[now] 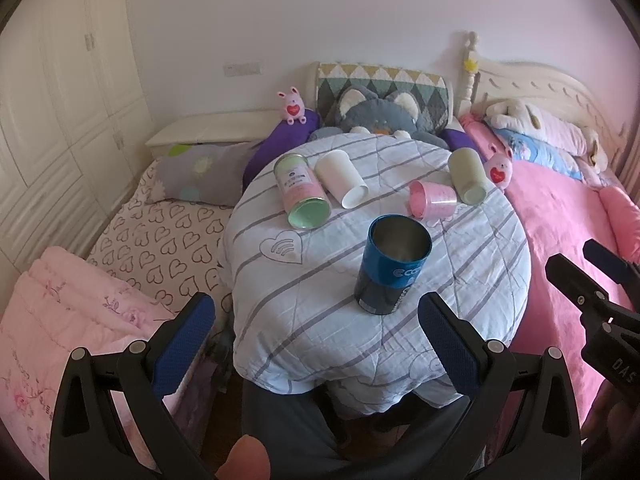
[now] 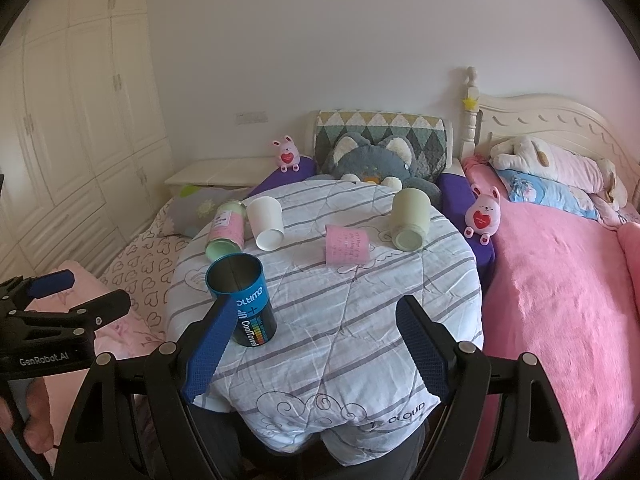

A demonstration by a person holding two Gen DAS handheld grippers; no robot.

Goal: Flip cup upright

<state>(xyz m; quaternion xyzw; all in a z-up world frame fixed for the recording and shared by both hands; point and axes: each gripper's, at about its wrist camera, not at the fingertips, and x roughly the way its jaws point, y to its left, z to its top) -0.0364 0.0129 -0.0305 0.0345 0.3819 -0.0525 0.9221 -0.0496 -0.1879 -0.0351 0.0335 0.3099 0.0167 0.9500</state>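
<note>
A blue cup (image 1: 390, 266) stands upright on the quilt-covered round table (image 1: 472, 280), mouth up; it also shows in the right wrist view (image 2: 244, 300). Four cups lie on their sides behind it: a pink-and-green one (image 1: 302, 190) (image 2: 227, 229), a white one (image 1: 342, 179) (image 2: 266, 222), a small pink one (image 1: 432, 198) (image 2: 346, 245), and a pale green one (image 1: 467, 175) (image 2: 410, 219). My left gripper (image 1: 316, 344) is open and empty, just short of the blue cup. My right gripper (image 2: 312, 348) is open and empty, with the blue cup by its left finger.
A bed with a pink blanket (image 2: 560, 300) lies to the right, a heart-print bed (image 1: 160, 240) to the left. Plush toys (image 2: 372, 160) and pillows sit behind the table. A white wardrobe (image 2: 72, 120) lines the left wall.
</note>
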